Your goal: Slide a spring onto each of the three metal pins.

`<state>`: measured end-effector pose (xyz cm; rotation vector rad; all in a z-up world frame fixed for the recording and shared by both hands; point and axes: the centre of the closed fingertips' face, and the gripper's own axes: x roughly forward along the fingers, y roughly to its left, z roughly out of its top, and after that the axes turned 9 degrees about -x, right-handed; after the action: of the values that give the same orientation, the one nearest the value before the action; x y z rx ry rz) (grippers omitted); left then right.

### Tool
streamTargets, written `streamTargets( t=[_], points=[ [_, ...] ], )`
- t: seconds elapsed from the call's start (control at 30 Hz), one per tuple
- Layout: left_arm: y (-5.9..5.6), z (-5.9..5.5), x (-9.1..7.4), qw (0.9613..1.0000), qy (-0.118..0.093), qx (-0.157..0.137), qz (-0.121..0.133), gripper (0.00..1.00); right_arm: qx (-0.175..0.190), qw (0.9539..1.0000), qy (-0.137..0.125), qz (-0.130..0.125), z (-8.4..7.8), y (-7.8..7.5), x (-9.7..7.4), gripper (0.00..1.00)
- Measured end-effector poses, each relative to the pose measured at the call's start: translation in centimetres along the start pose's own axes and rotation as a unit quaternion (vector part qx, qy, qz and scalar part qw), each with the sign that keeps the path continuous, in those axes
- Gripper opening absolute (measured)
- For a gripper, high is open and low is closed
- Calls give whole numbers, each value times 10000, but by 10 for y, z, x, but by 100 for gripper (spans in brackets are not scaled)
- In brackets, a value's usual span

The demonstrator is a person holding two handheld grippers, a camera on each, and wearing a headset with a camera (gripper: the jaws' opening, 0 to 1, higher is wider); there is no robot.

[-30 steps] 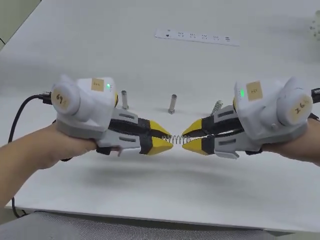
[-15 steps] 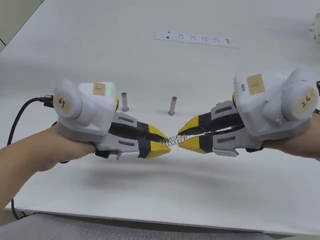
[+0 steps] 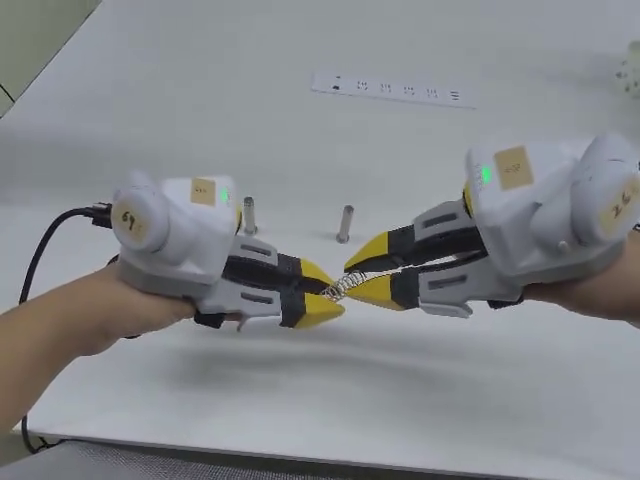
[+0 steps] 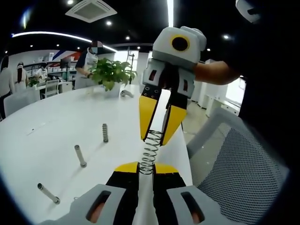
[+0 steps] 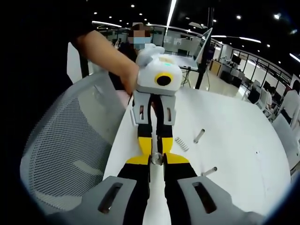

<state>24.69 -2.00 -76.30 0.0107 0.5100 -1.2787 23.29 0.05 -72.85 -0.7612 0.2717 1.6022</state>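
**As the left tool [image 3: 328, 297] dips, the spring [image 3: 340, 287] goes aslant**

Whereas the earlier head views show both tools level, tip to tip, the right tool [image 3: 350, 282] now sits higher and tilts down. The spring slopes between them, in the air above the table [image 3: 300, 400]. It is on no pin yet, and I judge this a re-grip before threading. The left pin [image 3: 249, 213] and middle pin [image 3: 345, 222], both bare, stand just beyond, with open table between. The near table edge runs close under the tools, and the power strip [image 3: 385, 88] lies well apart.

In the left gripper view, this tool's own jaws are pressed together on the spring's near end. The right tool's yellow jaws flank the far end, but I cannot tell whether they pinch it. A third pin [image 4: 105, 132] already wears a coil.

In the right gripper view, a mesh chair [image 5: 61, 154] sits just past the table edge, crowding that side.
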Motion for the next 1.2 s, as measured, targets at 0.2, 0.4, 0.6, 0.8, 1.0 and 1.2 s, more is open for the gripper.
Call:
streamTargets(
  t=[0.2,0.4,0.6,0.8,1.0,1.2],
  points=[
    [-2,2,1,10000,2,42,-19,2,-18,9998,-186,-17,8,-1,3,7],
    [-4,4,3,10000,9,76,-39,2,34,9994,-347,-83,14,-1,5,7],
    [-6,6,6,9999,14,113,-54,2,97,9986,-500,-157,17,-1,5,8],
    [-8,8,6,9999,-28,115,-57,2,139,9976,-631,-228,18,-2,3,7],
    [-7,7,4,10000,-57,73,-33,2,177,9968,-716,-299,16,-3,0,7],
    [-8,7,4,9999,-65,68,-42,2,170,9964,-768,-311,17,-2,0,7]
  ],
)
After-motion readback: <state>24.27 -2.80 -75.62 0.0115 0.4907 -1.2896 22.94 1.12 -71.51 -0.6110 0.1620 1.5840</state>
